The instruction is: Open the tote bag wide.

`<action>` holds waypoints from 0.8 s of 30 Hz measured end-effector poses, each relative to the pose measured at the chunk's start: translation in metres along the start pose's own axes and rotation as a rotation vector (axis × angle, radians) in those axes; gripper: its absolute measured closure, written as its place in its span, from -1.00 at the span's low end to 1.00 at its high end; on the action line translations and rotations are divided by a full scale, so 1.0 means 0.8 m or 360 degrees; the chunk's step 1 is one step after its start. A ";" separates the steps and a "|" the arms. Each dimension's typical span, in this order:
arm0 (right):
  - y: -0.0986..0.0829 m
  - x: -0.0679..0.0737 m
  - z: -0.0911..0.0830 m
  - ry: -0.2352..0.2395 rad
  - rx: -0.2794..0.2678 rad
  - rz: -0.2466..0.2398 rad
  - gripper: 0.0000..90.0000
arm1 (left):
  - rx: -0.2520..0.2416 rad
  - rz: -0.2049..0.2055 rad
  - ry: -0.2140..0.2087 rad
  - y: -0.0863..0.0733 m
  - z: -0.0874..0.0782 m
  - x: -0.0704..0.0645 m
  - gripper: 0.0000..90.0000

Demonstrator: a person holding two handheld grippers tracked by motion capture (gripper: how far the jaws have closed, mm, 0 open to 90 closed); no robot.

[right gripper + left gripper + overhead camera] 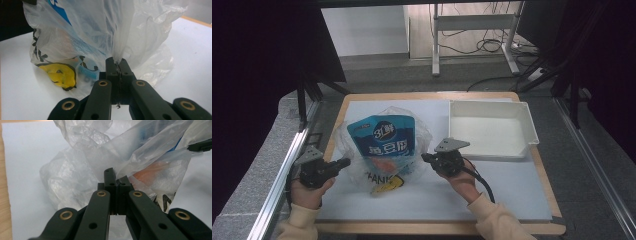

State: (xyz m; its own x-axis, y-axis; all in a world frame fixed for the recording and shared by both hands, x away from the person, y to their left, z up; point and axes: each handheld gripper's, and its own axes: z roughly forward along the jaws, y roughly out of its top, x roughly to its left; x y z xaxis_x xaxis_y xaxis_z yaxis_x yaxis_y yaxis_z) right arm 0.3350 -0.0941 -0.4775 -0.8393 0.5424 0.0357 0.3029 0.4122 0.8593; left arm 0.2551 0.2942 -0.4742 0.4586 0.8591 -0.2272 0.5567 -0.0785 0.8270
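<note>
Left gripper (pixel 343 163): clamped on the plastic bag (pixel 382 145), left edge.
Right gripper (pixel 427 157): clamped on its right edge.
Blue pouch (pixel 382 137): inside bag.
White tray (pixel 492 130): far right on bench (pixel 512 185).

Right tongs (pixel 117 66): jaws closed, pinching clear plastic bag (pixel 105 32) rising directly above; yellow smiley print (pixel 61 75) to their left; white table (pixel 190 57) beneath.

High view: above, facing forward-down over the table (pixel 522 200). Both gripper views: close, looking along their jaws from opposite sides at the shared bag (pixel 384 150).
</note>
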 end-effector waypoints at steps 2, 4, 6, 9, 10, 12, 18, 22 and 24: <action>-0.003 0.000 0.003 0.0001 0.0016 0.0007 0.97 | 0.0014 -0.0004 -0.0002 -0.004 0.002 0.001 1.00; -0.006 -0.001 0.005 0.0004 0.0033 0.0011 0.97 | 0.0024 -0.0005 -0.0001 -0.007 0.003 0.002 1.00; -0.010 0.000 0.008 0.0003 0.0054 0.0016 0.97 | 0.0036 -0.0007 0.0001 -0.010 0.005 0.002 0.99; -0.014 -0.001 0.011 0.0005 0.0078 0.0023 0.97 | 0.0056 -0.0012 -0.0002 -0.015 0.007 0.002 1.00; -0.015 -0.001 0.012 0.0007 0.0081 0.0028 0.97 | 0.0061 -0.0019 -0.0003 -0.017 0.008 0.002 1.00; -0.018 0.000 0.013 0.0010 0.0098 0.0033 0.97 | 0.0073 -0.0023 -0.0003 -0.020 0.010 0.003 1.00; -0.026 0.002 0.017 0.0018 0.0145 0.0038 0.97 | 0.0102 -0.0031 -0.0005 -0.029 0.012 0.004 1.00; -0.029 0.002 0.019 0.0022 0.0174 0.0050 0.97 | 0.0125 -0.0035 -0.0006 -0.035 0.015 0.003 0.99; -0.033 0.003 0.022 0.0021 0.0205 0.0052 0.97 | 0.0138 -0.0040 -0.0006 -0.038 0.018 0.003 0.99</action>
State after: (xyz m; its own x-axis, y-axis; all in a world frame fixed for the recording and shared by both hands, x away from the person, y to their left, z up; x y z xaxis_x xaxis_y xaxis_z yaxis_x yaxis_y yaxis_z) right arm 0.3331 -0.0905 -0.5089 -0.8336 0.5479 0.0702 0.3852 0.4855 0.7848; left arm 0.2489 0.2911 -0.5075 0.4461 0.8596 -0.2492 0.6257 -0.1004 0.7736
